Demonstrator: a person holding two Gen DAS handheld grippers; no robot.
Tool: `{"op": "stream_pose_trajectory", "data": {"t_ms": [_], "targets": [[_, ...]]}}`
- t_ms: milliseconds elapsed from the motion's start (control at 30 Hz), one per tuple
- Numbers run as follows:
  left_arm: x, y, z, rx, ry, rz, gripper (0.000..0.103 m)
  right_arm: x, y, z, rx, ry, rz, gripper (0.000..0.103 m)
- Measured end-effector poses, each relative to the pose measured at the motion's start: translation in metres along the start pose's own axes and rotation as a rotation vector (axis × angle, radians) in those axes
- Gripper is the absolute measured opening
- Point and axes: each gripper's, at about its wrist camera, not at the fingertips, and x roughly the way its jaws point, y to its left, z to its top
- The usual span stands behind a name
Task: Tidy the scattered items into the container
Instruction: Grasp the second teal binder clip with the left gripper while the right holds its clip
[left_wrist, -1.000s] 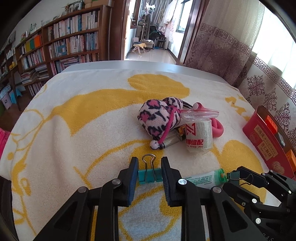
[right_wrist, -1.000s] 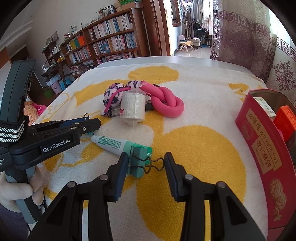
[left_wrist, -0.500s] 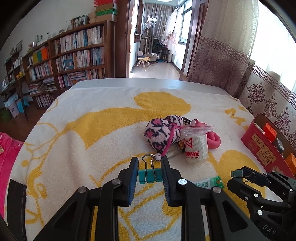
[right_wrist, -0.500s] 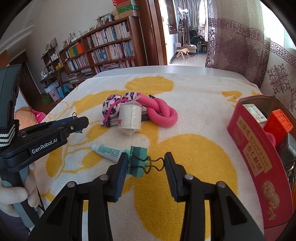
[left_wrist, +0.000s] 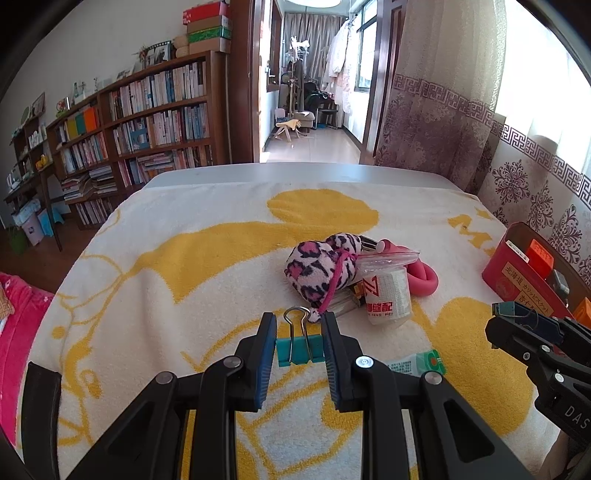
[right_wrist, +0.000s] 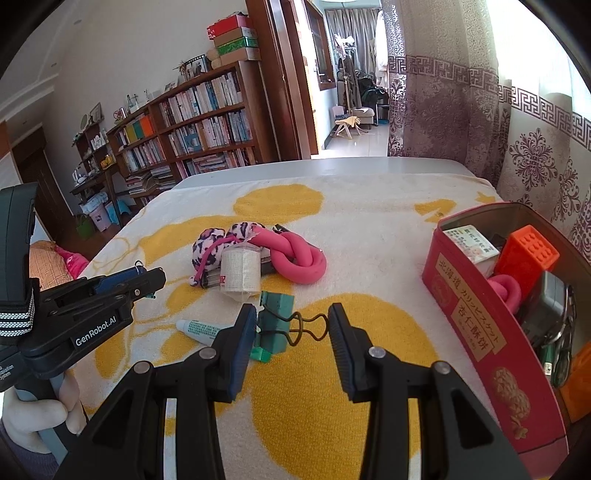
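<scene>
My left gripper (left_wrist: 298, 330) is shut on a teal binder clip (left_wrist: 299, 350), held clear above the yellow-and-white towel (left_wrist: 184, 295). My right gripper (right_wrist: 291, 317) is shut on a green binder clip (right_wrist: 275, 325): one pad presses its body, the other its wire handles. Both clips hang in the air. The red tin (right_wrist: 476, 314) stands to the right of the right gripper, open, with an orange block (right_wrist: 524, 254) and several other items inside. On the towel lie a leopard plush (left_wrist: 317, 269), a bagged bandage roll (left_wrist: 388, 295), a pink foam twist (right_wrist: 295, 254) and a tube (right_wrist: 197, 330).
The towel covers a table whose bare far edge (left_wrist: 295, 171) shows beyond it. A bookshelf (left_wrist: 147, 125) stands at the left and curtains (left_wrist: 443, 110) at the right. A hand (right_wrist: 40, 410) grips the left tool's handle. A lighter lies under the plush.
Both grippers have risen with their clips still held, and both views have tipped upward. The tube and the pile now sit lower and farther from the fingertips.
</scene>
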Motion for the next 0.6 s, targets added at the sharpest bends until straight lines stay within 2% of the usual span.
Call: {"op": "stream_pose_trajectory", "data": {"t_ms": [600], "targets": [[-0.010,-0.031,0.003,0.065,-0.005,-0.042,0.026,-0.028,-0.026,0.013,0.082,-0.122,-0.063,0.044]]}}
